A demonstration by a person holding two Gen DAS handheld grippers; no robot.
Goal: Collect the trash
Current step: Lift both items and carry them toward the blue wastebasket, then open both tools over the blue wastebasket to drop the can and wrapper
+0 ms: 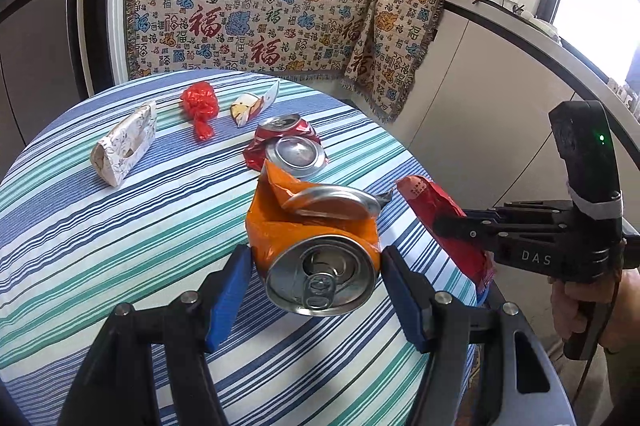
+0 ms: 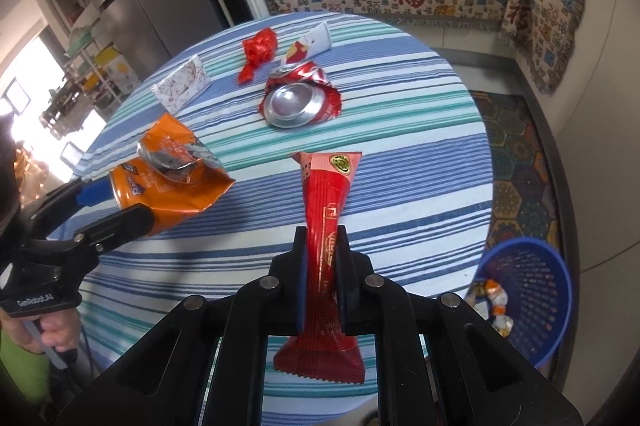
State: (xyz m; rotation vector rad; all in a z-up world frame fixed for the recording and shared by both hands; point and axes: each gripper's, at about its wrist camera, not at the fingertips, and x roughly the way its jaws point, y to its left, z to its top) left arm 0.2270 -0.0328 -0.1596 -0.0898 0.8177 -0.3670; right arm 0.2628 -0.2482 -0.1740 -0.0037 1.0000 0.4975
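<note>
A crushed orange can [image 1: 320,246] hangs over the striped round table [image 1: 100,246], and my left gripper [image 1: 316,278] is shut on it, a blue pad at each side. The right wrist view shows the same can [image 2: 172,178] in that gripper [image 2: 116,206] at the left. My right gripper [image 2: 322,266] is shut on a long red snack wrapper [image 2: 326,194], which sticks up past the fingertips. In the left wrist view the wrapper [image 1: 428,202] and the right gripper [image 1: 440,222] are at the right, above the table edge.
On the table lie a flattened red can [image 2: 300,98], a crumpled red plastic bag [image 2: 258,50], a white patterned paper box [image 2: 182,86] and a white-and-red packet [image 2: 310,44]. A blue basket [image 2: 536,290] with some wrappers stands on the floor at the right.
</note>
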